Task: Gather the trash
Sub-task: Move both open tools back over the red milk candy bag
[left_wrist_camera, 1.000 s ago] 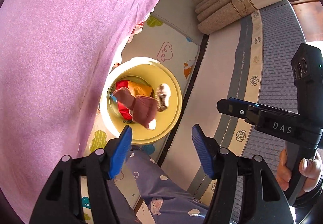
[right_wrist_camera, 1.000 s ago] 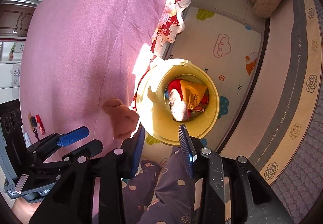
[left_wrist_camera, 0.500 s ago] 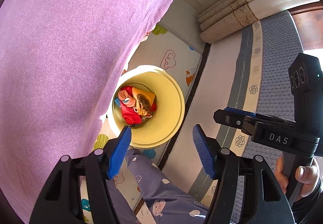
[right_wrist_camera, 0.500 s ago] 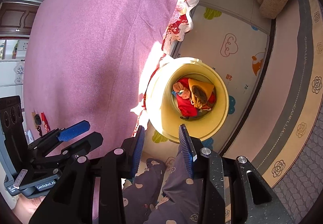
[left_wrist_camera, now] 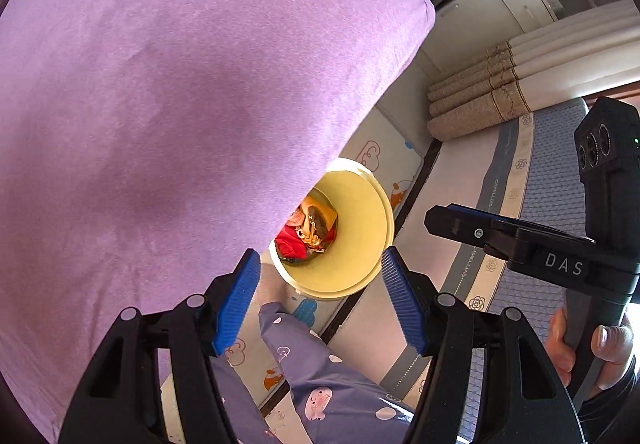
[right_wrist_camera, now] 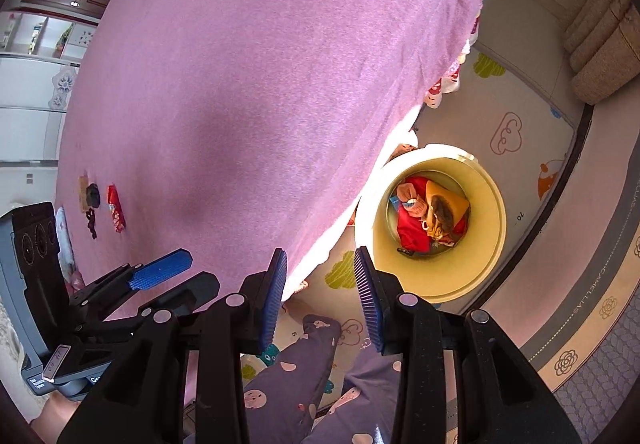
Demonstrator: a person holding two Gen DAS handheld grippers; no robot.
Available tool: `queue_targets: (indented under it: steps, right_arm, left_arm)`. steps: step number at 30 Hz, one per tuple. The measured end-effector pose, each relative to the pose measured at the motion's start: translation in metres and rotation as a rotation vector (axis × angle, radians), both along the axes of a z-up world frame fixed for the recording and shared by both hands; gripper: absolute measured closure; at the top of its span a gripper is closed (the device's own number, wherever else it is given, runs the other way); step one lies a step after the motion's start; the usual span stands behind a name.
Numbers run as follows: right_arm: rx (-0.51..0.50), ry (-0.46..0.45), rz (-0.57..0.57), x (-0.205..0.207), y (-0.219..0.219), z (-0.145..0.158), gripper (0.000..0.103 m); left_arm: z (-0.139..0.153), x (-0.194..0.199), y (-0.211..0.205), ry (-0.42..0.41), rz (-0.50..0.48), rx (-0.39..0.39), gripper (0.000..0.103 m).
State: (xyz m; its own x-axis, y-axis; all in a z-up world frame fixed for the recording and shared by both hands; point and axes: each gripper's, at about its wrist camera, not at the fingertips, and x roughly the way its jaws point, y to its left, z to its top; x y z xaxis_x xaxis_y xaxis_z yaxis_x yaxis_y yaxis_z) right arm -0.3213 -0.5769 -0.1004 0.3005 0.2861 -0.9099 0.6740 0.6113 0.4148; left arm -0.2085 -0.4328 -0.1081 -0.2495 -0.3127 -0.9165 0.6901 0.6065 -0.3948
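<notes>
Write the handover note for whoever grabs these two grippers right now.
Left gripper: jaws open, empty.
Right gripper: jaws open, empty.
Yellow bin stands on the play mat beside the purple-covered table; red and orange trash lies at its bottom.
Done: that trash is binned.
Left: small wrappers sit on the far part of the cloth, apparently trash. Likely pick them up and drop them in the bin.

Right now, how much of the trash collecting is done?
Done: several wrappers lie in the yellow bin. In hand: nothing; left gripper and right gripper are open. Left: small scraps on the purple tablecloth.
</notes>
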Motion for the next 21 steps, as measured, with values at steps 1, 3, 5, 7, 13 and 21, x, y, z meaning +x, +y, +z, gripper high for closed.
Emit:
queue_targets:
  steps: [1,3,5,7,13,21]
  right_arm:
    - [-0.001,-0.006,0.020,0.011,0.008,0.003,0.068]
    - [0.002,-0.020,0.057,0.031,0.026,0.007,0.068]
    - [0.004,-0.033,0.093,0.051,0.045,0.012,0.068]
    - [0.004,-0.044,0.132,0.071,0.065,0.015,0.068]
    - [-0.005,-0.069,0.231,0.127,0.123,0.026,0.068]
    - [-0.003,-0.093,0.318,0.187,0.205,0.031,0.068]
  left_arm:
    - [0.003,0.007,0.010,-0.007,0.018,-0.002,0.040]
    - [0.007,0.023,0.032,-0.019,0.057,0.000,0.040]
    - [0.011,0.038,0.053,-0.024,0.102,-0.003,0.040]
    - [0.014,0.054,0.079,-0.031,0.156,-0.003,0.040]
    - [0.021,0.099,0.159,-0.045,0.302,-0.004,0.039]
    - [0.026,0.142,0.247,-0.061,0.407,-0.010,0.039]
